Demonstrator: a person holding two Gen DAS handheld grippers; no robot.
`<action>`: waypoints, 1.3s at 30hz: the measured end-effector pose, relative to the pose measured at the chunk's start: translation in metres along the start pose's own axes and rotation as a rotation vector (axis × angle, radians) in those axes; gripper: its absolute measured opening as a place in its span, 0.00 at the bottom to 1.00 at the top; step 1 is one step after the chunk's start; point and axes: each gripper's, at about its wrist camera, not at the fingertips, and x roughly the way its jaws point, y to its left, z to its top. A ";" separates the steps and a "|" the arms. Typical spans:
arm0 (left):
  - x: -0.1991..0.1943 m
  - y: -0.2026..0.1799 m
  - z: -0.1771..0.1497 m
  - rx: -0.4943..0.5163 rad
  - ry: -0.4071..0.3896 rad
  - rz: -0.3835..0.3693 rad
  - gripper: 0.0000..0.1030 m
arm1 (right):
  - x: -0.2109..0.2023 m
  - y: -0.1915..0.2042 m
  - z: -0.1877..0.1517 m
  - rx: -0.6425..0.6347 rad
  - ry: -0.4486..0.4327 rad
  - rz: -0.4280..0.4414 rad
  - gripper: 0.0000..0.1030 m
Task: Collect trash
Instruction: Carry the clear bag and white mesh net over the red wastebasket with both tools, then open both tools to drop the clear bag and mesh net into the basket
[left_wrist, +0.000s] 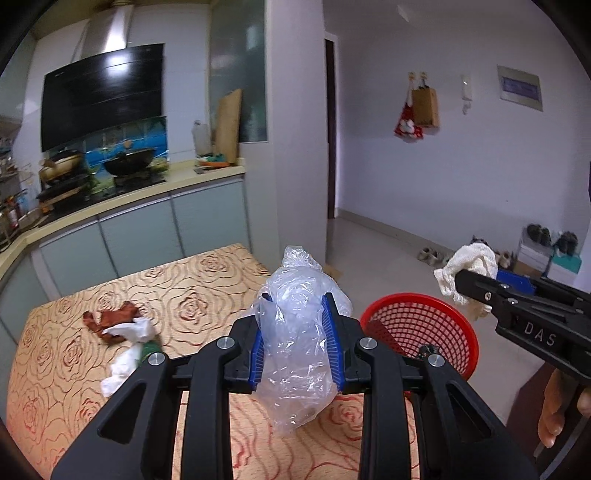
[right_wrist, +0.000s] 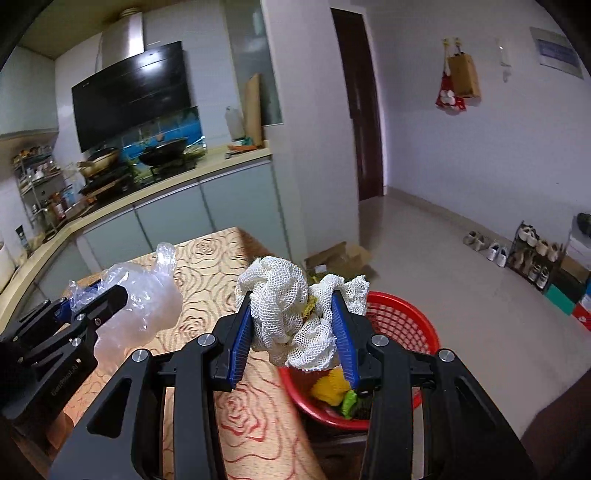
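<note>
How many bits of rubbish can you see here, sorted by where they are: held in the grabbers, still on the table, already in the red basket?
Held: 2, a plastic bag and a white net.
On the table: 2, a brown wrapper and white tissue.
In the basket: 2 that show, a yellow piece and a green piece.
Total: 6.

We are seeing dim, cool indoor light in both views, with glare shining on the black range hood. Fisheye distortion is bending the edges, and dark corners are vignetting.
</note>
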 end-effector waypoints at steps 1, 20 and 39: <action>0.002 -0.004 0.001 0.007 0.003 -0.006 0.25 | 0.000 -0.006 0.000 0.008 0.000 -0.008 0.38; 0.088 -0.059 -0.005 0.009 0.180 -0.279 0.25 | 0.026 -0.073 -0.013 0.086 0.081 -0.106 0.39; 0.129 -0.077 -0.017 0.012 0.261 -0.316 0.40 | 0.076 -0.091 -0.033 0.117 0.223 -0.084 0.51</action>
